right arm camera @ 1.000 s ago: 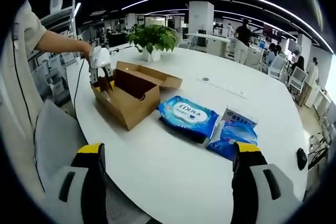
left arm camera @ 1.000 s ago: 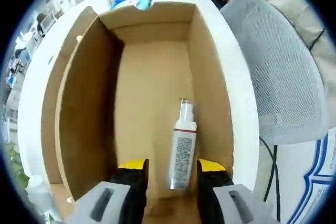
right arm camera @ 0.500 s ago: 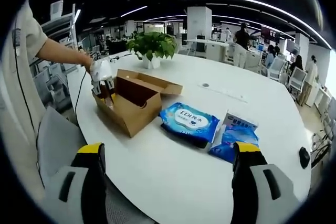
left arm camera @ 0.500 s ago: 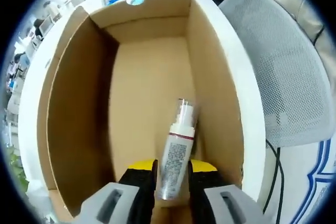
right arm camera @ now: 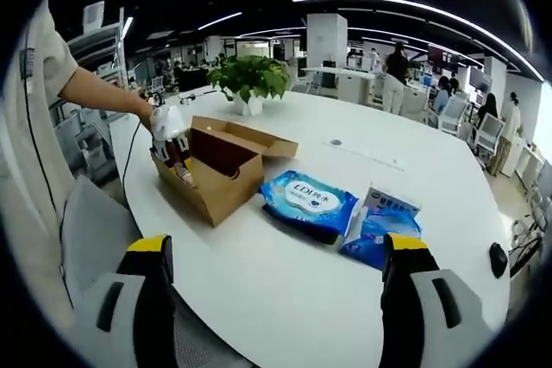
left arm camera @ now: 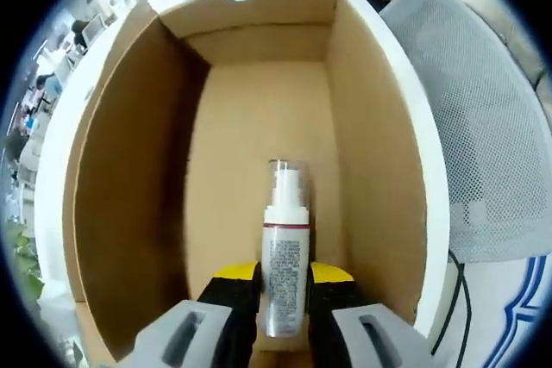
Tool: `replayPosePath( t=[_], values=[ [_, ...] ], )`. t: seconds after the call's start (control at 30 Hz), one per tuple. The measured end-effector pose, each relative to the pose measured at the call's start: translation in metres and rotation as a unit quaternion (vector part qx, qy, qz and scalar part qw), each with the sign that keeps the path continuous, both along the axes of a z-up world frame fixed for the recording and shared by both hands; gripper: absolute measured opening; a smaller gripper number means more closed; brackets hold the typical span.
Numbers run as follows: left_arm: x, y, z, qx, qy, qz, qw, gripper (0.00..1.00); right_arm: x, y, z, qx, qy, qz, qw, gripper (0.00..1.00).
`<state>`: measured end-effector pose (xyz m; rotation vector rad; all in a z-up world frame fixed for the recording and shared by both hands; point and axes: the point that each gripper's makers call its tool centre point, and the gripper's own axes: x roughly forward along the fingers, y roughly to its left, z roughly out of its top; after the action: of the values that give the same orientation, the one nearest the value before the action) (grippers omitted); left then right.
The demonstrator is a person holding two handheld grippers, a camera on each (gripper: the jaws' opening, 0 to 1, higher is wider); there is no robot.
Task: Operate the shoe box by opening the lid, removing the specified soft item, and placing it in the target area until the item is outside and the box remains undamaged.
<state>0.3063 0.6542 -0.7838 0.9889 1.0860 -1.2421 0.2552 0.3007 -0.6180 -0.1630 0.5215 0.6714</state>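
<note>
My left gripper (left arm camera: 283, 299) is clamped on the lower body of a slim white pump bottle (left arm camera: 283, 265) with a clear cap, inside the plain brown cardboard shoe box (left arm camera: 129, 178). A second ago the jaws stood apart around it. My right gripper (right arm camera: 274, 277) is wide open and holds nothing above the smooth white table (right arm camera: 285, 290); ahead lie soft blue packets (right arm camera: 309, 202).
</note>
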Motion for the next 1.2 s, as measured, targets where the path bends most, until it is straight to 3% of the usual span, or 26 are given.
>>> replayPosePath(
  t=[0.5,0.7,1.2],
  values=[
    [0.004,-0.003,0.015,-0.018,-0.006,0.072,0.9973,0.2,0.003,0.001,0.012,0.014,-0.018,0.0,0.9997,0.95],
    [0.004,-0.01,0.03,-0.047,-0.005,0.112,0.9926,0.2,0.003,0.004,0.015,0.014,-0.022,0.006,0.9996,0.95],
    [0.005,-0.03,0.072,-0.097,-0.036,0.13,0.9861,0.19,0.002,0.018,0.024,0.018,-0.037,0.032,0.9986,0.92]
  ],
)
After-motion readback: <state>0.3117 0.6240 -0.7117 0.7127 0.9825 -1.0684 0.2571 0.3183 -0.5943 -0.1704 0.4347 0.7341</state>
